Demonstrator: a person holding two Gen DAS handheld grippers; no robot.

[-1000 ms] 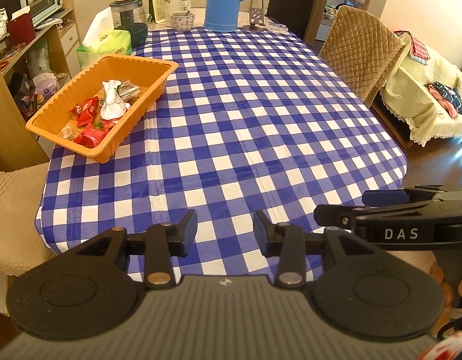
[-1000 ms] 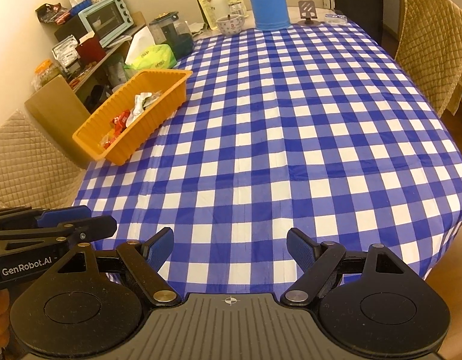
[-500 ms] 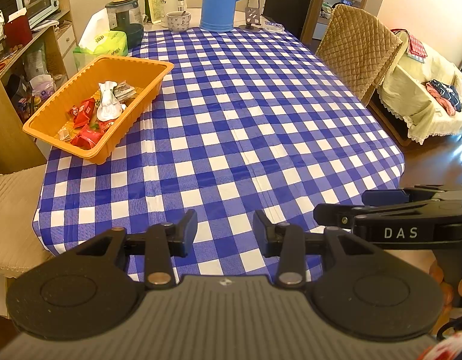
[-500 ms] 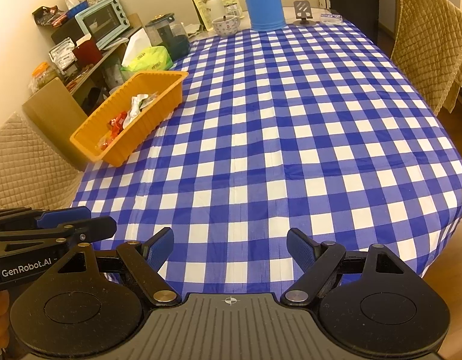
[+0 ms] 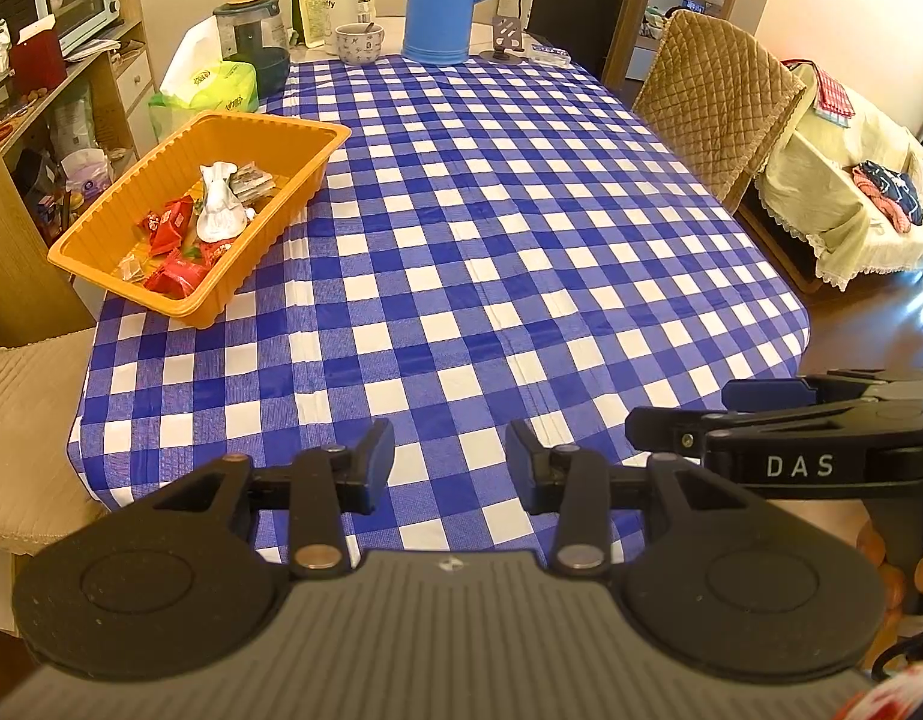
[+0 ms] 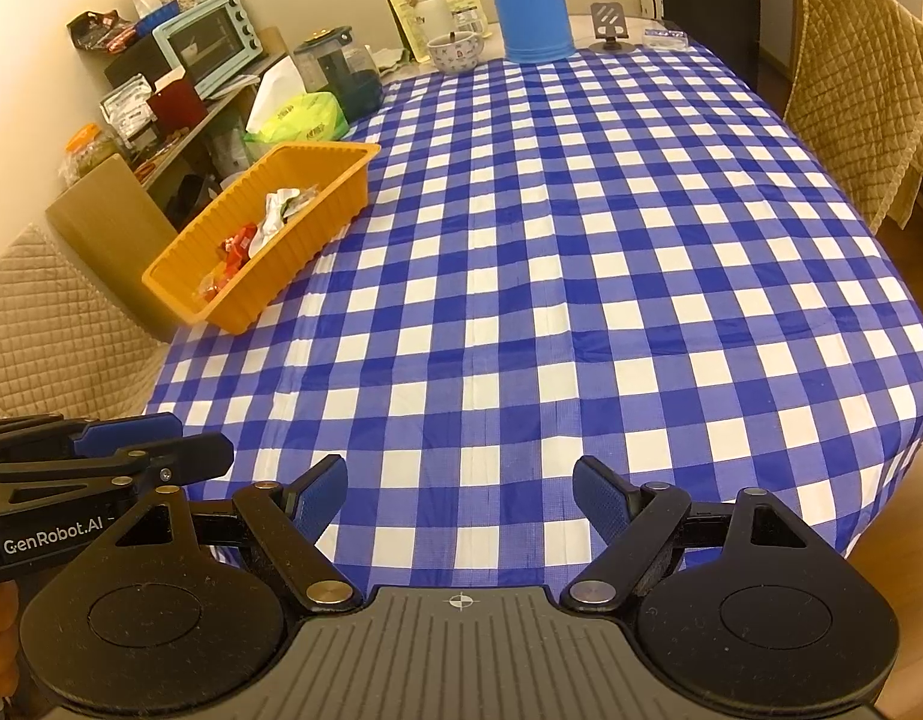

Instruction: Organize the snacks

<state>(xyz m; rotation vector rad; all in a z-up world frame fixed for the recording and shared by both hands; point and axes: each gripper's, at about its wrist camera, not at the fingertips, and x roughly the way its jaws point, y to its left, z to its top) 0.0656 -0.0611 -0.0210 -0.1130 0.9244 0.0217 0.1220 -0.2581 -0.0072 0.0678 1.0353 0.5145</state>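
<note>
Left wrist view: left claw narrow, empty; right claw wide, empty, both near tabletop edge. Snacks in orange tray far left; overhanging tray could tip if bumped.

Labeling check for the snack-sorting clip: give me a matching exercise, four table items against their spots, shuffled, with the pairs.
Items:
1. orange tray
2. blue thermos
3. patterned cup
4. green tissue pack

Places:
A. far end of the table, tallest thing there
B. left edge of the checked tablecloth, snacks inside
C. just beyond the tray's far end
D. far end, just left of the thermos

Pairs: 1-B, 2-A, 3-D, 4-C
</note>
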